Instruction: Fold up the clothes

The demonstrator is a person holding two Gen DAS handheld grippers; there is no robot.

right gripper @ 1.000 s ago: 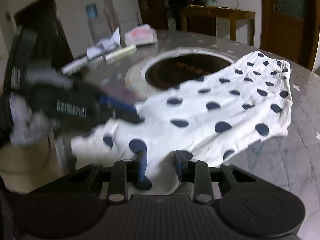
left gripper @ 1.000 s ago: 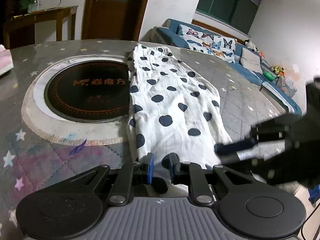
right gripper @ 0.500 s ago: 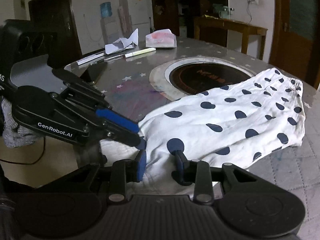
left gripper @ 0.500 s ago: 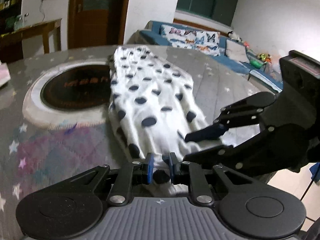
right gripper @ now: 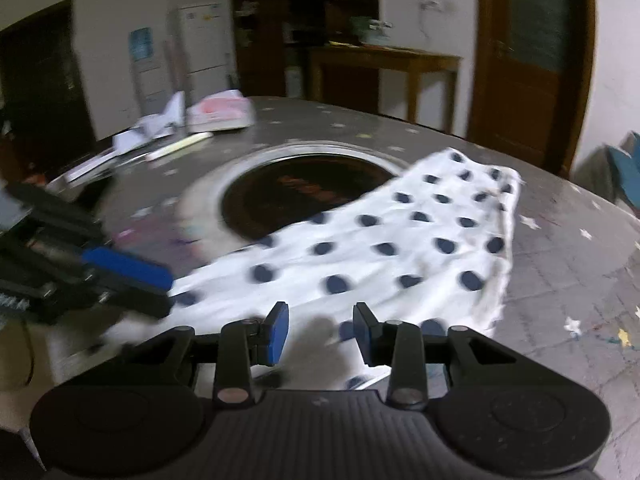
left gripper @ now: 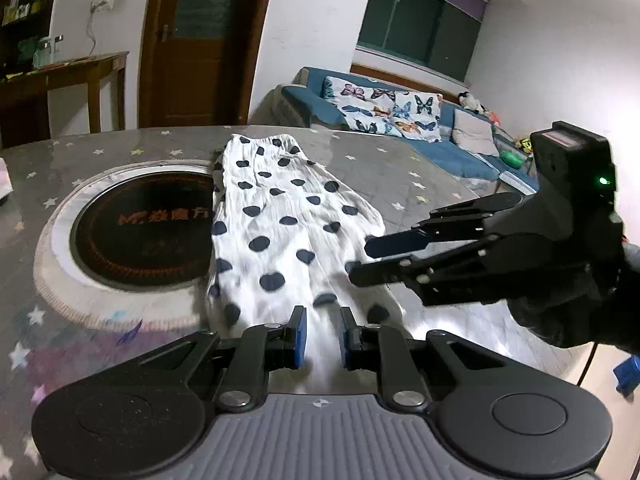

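Note:
A white garment with navy dots (left gripper: 280, 216) lies lengthwise on the grey star-patterned table (left gripper: 404, 184), its waistband at the far end. My left gripper (left gripper: 322, 334) is at the near hem, and its blue pads pinch a blurred bunch of the white cloth. My right gripper (left gripper: 358, 258) reaches in from the right over the garment's near right edge. In the right wrist view its jaws are opening (right gripper: 322, 326); the garment (right gripper: 400, 240) lies under and between the pads, which do not press on it. The left gripper (right gripper: 168, 290) shows at that view's left edge.
A round black hotplate (left gripper: 144, 228) is set in the table left of the garment. Papers, a pink pack (right gripper: 222, 114) and a pen lie at the table's far side. A blue sofa (left gripper: 400, 116) and a wooden side table (left gripper: 68, 76) stand beyond.
Both grippers have risen and drawn back from the garment's near end. The right gripper's jaws stand wider than before. The left one still has the hem between its pads.

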